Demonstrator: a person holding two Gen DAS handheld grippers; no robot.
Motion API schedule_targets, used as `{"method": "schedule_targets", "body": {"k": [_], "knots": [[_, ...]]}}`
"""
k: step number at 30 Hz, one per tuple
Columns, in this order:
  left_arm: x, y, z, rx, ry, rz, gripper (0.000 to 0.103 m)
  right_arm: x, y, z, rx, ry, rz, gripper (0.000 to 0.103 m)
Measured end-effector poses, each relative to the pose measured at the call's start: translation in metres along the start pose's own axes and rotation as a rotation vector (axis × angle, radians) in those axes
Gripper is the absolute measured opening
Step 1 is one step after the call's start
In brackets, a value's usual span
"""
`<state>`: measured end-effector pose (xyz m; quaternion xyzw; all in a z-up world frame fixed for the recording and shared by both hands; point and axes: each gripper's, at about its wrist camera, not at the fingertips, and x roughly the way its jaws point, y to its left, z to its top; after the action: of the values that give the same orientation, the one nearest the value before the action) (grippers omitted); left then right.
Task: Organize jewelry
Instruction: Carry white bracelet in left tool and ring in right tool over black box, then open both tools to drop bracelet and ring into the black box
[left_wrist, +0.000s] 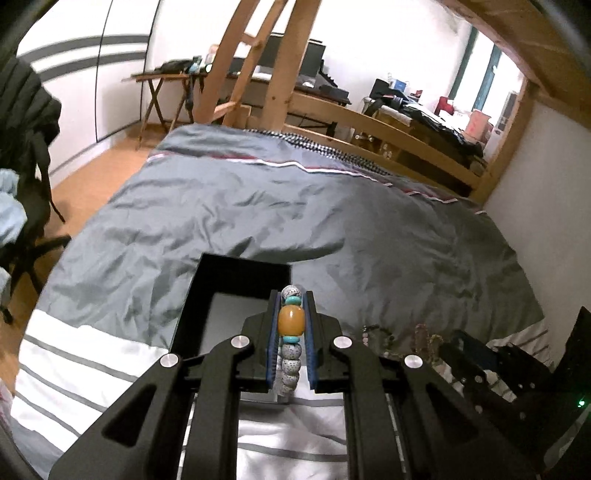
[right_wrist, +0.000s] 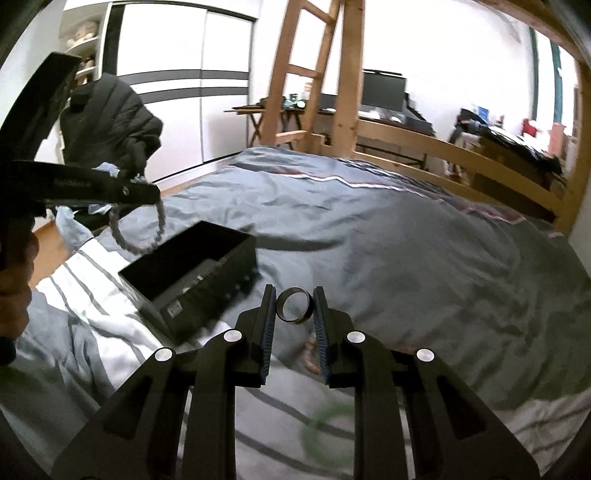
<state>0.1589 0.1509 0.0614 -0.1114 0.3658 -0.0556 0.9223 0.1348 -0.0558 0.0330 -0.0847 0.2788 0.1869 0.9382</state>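
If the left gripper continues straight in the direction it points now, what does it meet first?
Most likely the open black box on the bed: the left gripper, shut on the beaded bracelet, points down towards it, though depth is uncertain.

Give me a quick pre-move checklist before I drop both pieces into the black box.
1. Left gripper clamped on the beaded bracelet: ok, pads press the amber bead from both sides.
2. Right gripper holding the dark ring: ok, the ring sits between the fingertips, clear of the bed.
3. Black box open and upright on the duvet: ok, no lid in the way.
4. Box interior free: cannot tell, the inside is dark and partly hidden.
5. Bracelet loop hanging clear of the box rim: ok in the right wrist view.
6. Remaining jewelry on the bed still to collect: not ok, several pieces lie beside the box.
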Motion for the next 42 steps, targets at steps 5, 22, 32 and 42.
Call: {"method": "schedule_targets", "body": {"k": [5,22,32,42], "knots": [[0.008,0.025,-0.001,-0.022,0.008,-0.005,0.011,0.029,0.029,0.01,-0.029,0.009,0.039,0.021],[0.068,0.081,-0.018,-0.124,0.134,-0.092,0.011,0.1,0.108,0.001,-0.054,0.045,0.205,0.021],[0.077,0.082,-0.022,-0.125,0.153,-0.094,0.011,0.114,0.109,-0.008,-0.026,0.076,0.226,0.023],[0.067,0.086,-0.02,-0.159,0.085,-0.085,0.058,0.092,0.115,-0.007,-0.041,-0.011,0.238,0.09]]}}
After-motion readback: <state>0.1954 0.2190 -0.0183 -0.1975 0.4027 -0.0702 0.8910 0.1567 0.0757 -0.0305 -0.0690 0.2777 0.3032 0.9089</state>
